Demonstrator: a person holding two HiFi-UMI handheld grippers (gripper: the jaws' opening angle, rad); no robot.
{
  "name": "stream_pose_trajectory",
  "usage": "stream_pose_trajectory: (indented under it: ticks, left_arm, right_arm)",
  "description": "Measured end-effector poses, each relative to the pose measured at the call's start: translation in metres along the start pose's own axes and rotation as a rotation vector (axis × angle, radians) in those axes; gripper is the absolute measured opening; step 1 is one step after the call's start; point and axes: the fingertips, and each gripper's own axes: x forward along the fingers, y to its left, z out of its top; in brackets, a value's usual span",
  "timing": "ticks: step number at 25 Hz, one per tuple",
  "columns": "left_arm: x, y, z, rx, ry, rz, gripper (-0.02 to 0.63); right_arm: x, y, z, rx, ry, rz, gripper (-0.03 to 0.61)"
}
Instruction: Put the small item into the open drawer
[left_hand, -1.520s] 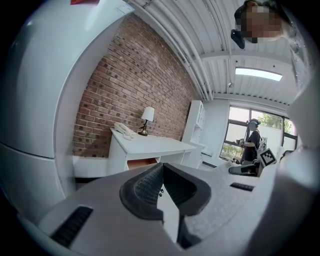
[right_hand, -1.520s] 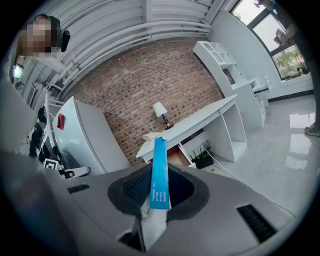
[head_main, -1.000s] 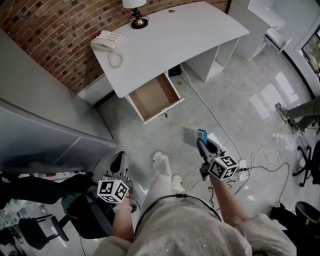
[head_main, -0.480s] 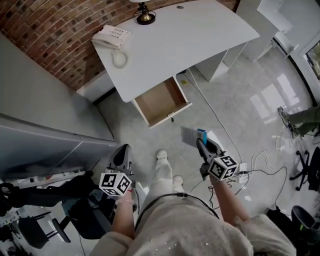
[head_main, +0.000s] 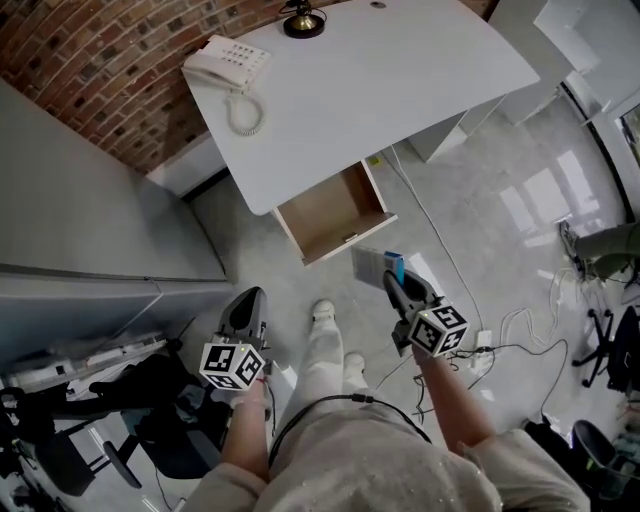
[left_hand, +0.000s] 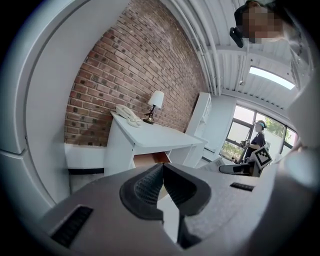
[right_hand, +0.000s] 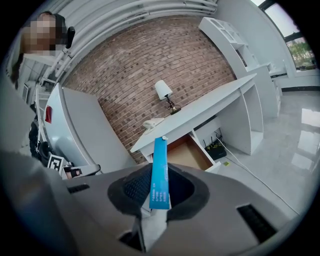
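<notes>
Left forearm bare, kept close by the hip. Right forearm bare, stretched further forward. Both reach out low in front of the body.

Left hand-held gripper points ahead and a little downward. Its dark ribbed pads are pressed together at the tips with nothing between them (its own view shows this plainly).

Right hand-held gripper is angled much the same and pinches the small item. The item is a thin flat packet with a white face and a bright blue edge. It stands edge-on between the pads and sticks up past them.

The item hangs in the air over the pale glossy tile floor, just short of the open drawer and not in it.

The drawer is a shallow rectangular box, brown wood-tone inside, with a white front. It is pulled out from under the white worktop, which is smooth with a curved outline.

On the worktop sit a cream telephone with a coiled cord and, at the far edge, a lamp with a dark round base.

Behind is a rough red brick wall.
</notes>
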Motion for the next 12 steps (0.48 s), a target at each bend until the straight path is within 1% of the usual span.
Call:
stream_pose_trajectory:
  ticks: [6, 12]
  left_arm:
    - [0.024, 0.014, 0.000, -0.008, 0.012, -0.014, 0.006]
    - [0.046, 0.021, -0.001, -0.019, 0.021, -0.030, 0.006]
  right_arm:
    - [0.034, -0.006, 0.002, -0.045, 0.035, -0.002, 0.076]
    - [0.069, -0.006, 0.006, -0.031, 0.039, 0.024, 0.077]
